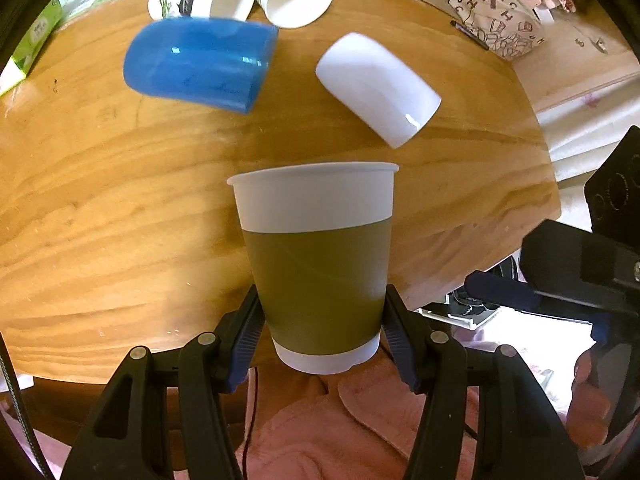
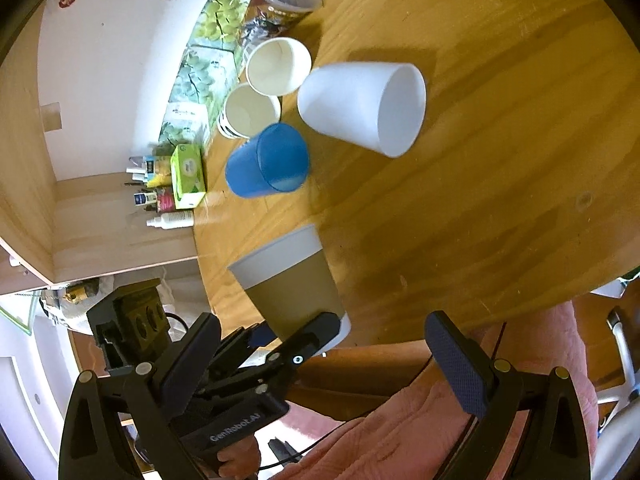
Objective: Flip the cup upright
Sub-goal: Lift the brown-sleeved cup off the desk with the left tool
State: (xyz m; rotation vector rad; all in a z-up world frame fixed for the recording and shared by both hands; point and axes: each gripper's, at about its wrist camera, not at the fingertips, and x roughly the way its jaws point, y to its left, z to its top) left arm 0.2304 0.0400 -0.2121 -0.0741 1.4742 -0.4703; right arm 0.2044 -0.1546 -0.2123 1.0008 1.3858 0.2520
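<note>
Left gripper (image 1: 322, 320) squeezes the brown paper cup (image 1: 316, 256) at frame centre, rim up; right gripper (image 2: 324, 356) sits wide open, lower frame.

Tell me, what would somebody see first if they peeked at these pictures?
First comes the brown paper cup, held right in front by the left gripper, its open end pointing away. Past it on the wooden table, a blue cup and a white cup lie on their sides. The right gripper waits open nearby, holding nothing.
</note>
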